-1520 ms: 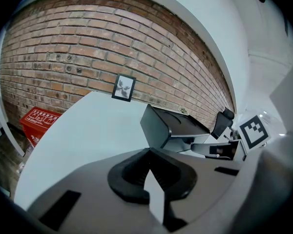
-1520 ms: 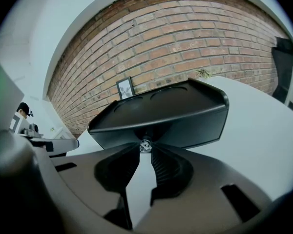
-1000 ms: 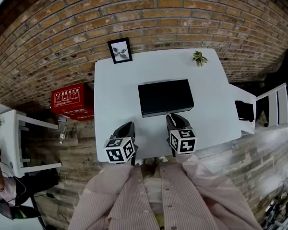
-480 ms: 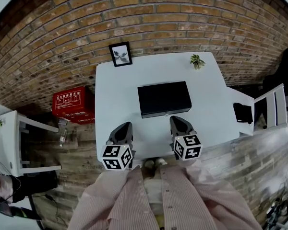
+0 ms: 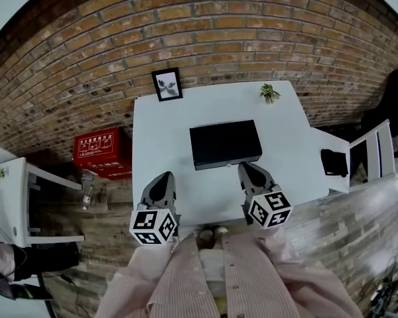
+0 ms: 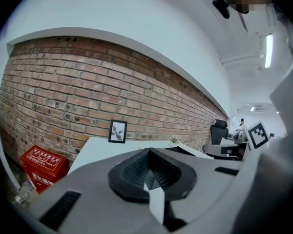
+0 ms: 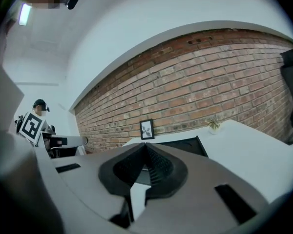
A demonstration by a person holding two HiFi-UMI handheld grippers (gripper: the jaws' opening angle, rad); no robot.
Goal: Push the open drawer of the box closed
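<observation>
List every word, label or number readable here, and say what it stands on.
Red box beside the table: white characters, too small to read.
Left gripper and right gripper cubes: black-and-white square markers, no words.
Framed picture: no text.

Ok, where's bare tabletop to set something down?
Bare: left of the black box, in front of the picture frame; right of it, in front of the plant; the back strip between those two. Crowded: the front, by the left gripper and right gripper.
</observation>
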